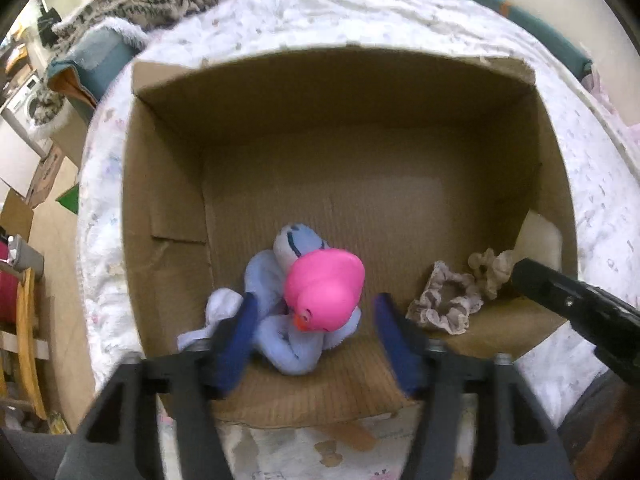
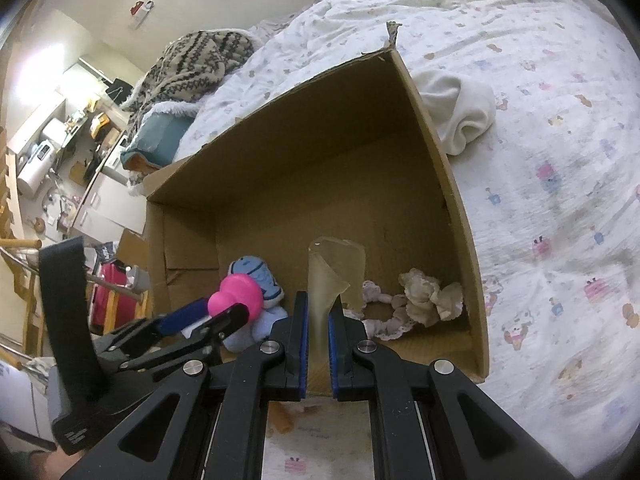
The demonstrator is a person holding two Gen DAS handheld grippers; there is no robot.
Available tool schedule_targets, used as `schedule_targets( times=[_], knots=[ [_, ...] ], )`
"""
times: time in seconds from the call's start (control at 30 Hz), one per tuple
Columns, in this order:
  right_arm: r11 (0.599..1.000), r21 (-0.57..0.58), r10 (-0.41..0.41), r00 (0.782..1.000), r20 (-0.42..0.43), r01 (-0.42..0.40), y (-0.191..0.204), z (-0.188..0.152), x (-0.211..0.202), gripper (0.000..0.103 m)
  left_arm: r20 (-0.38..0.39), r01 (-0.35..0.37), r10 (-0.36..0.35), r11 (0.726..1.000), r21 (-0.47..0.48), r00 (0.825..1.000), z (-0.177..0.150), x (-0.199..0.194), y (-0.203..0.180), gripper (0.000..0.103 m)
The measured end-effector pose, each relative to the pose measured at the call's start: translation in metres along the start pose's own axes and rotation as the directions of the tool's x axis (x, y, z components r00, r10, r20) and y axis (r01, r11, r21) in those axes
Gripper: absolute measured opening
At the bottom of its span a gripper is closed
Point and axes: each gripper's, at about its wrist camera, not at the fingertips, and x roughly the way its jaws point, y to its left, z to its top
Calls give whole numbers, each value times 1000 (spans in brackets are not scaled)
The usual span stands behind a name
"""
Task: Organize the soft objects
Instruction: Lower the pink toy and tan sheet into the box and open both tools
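A cardboard box (image 1: 168, 184) stands open on the bed. Inside lie a light blue plush toy (image 1: 276, 320) with a pink rubber duck (image 1: 326, 292) on it, and two scrunchies (image 1: 448, 304) at the right. My left gripper (image 1: 312, 316) is open, its blue fingers on either side of the duck, just above the box's near wall. My right gripper (image 2: 319, 312) is shut on a translucent soft sheet (image 2: 332, 268) and holds it over the box (image 2: 436, 184) near the scrunchies (image 2: 424, 296). The duck (image 2: 236, 294) and plush (image 2: 256, 272) show at the left there.
A white rolled cloth (image 2: 460, 108) lies on the bed outside the box's right wall. A patterned blanket (image 2: 192, 68) and a teal pillow (image 2: 160, 132) lie at the bed's far left. Furniture and clutter stand on the floor at the left.
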Motion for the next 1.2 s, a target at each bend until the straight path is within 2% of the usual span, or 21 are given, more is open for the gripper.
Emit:
schedule_targets(
  times=[0.1,0.13,0.23,0.3,0.33,0.37,0.4,0.43,0.5,0.77,1.0,1.2],
  knots=[
    [1000,12,2,1000,2,-2,-1,2,0,10,20,-6,6,1000,6,1000,1,-7,0,66],
    [1000,15,2,1000,7,-2,-1,2,-1,10,19,-42,41,999,10,999,3,-7,-1,66],
    [1000,9,0,1000,19,0,0,2,-4,19,16,-157,156,986,48,988,5,-8,-7,67],
    [1000,-4,-8,999,36,8,3,2,-6,26,25,-144,143,988,55,989,0,-9,-6,67],
    [1000,-13,-10,999,42,11,5,2,-8,32,23,-104,103,994,43,994,-1,-10,-3,67],
    [1000,-17,-12,999,50,13,6,2,-9,48,16,-47,47,999,18,999,-2,-11,1,67],
    [1000,-20,-13,998,62,14,7,2,-11,69,11,-25,25,1000,4,1000,-4,-11,3,67],
    [1000,-21,-15,997,78,16,7,2,-14,74,4,-6,6,1000,-12,1000,-5,-10,6,67],
    [999,-32,-28,995,97,31,9,3,-17,75,13,7,-7,999,-34,1000,-4,-13,11,67],
    [998,-27,-57,994,96,60,9,1,-21,75,69,-35,38,998,-44,997,-5,-34,16,67],
    [993,-45,-100,987,122,106,13,-11,-34,75,105,6,0,998,-64,994,-18,-51,30,67],
    [993,-56,-100,987,124,108,16,-23,-43,75,117,-37,47,996,-85,992,-35,-63,41,67]
  ],
)
